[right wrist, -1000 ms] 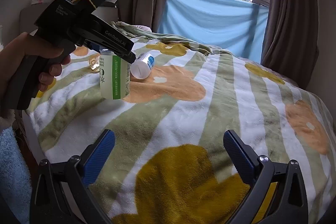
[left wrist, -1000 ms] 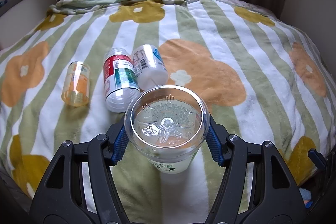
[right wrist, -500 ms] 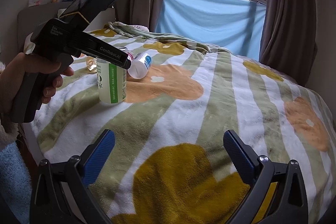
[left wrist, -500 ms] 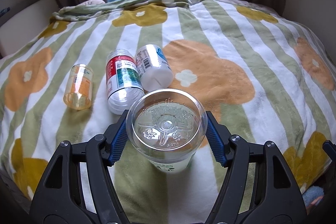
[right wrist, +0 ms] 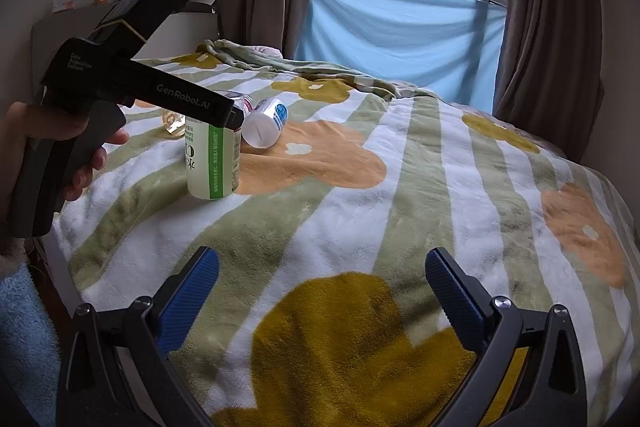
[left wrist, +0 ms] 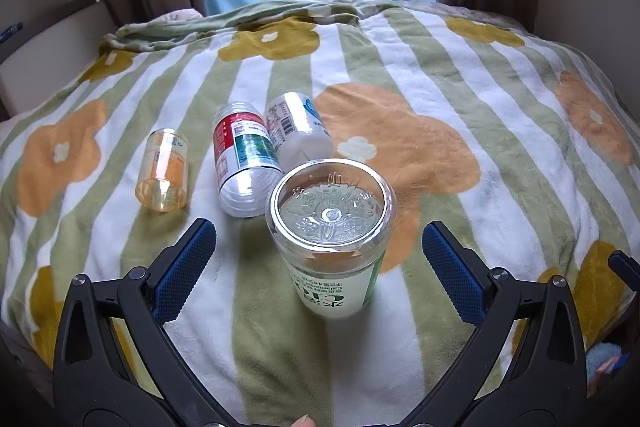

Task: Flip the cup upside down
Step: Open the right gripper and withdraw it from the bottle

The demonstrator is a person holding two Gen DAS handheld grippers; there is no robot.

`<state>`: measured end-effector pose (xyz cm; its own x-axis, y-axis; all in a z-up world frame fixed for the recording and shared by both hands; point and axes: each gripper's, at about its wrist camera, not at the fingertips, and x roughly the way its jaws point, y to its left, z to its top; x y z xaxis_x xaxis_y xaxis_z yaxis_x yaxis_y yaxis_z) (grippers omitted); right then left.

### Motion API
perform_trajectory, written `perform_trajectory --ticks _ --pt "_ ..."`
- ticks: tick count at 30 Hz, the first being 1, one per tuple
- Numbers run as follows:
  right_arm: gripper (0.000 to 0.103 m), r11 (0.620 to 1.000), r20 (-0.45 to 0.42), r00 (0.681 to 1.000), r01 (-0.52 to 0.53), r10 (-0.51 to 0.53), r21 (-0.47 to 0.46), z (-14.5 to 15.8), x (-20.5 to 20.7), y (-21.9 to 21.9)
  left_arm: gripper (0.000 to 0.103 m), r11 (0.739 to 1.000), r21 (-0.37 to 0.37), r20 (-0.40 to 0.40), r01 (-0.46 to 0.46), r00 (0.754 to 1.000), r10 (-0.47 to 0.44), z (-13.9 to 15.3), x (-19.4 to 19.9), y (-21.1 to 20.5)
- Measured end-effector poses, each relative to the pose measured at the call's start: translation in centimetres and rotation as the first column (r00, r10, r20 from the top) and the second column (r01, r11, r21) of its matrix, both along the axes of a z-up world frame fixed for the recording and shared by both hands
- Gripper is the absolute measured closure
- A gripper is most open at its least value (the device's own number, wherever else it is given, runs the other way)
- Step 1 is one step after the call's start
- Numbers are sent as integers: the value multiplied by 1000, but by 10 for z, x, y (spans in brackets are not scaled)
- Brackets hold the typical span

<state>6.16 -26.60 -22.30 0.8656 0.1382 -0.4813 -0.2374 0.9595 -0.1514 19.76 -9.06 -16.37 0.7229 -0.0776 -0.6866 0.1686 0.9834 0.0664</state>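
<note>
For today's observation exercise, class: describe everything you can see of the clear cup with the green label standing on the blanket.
The cup is clear plastic with a white and green printed label around its lower body. It stands inverted: its moulded round base faces up, the label's print reads upside down, and its mouth rests on the striped floral blanket. It stands between the wide-open jaws of the left gripper, which do not touch it. Three bottles lie just beyond it; whether the nearest touches it cannot be told.

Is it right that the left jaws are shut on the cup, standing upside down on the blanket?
Not quite: in the left wrist view the left gripper is open, jaws clear of the cup. It does stand upside down on the blanket.
</note>
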Motion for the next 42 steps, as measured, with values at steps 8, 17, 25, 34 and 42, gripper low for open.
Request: perform_trajectory --ticks 8,17,25,34,42 --pt "0 1000 33 999 -20 21 -23 20 -5 6 0 999 -40 90 8 996 -5 52 -34 25" --pt "0 994 152 987 42 -57 100 131 -26 25 0 998 -61 246 9 969 6 132 -89 68" --pt "0 966 192 958 180 -215 186 201 -39 51 0 994 -109 353 10 935 29 176 -136 107" --pt "0 943 264 909 282 -322 179 200 -62 74 0 985 -172 403 -30 910 98 168 -170 135" --pt "0 942 289 898 295 -330 160 203 -70 80 0 985 -171 408 -16 909 86 166 -175 135"
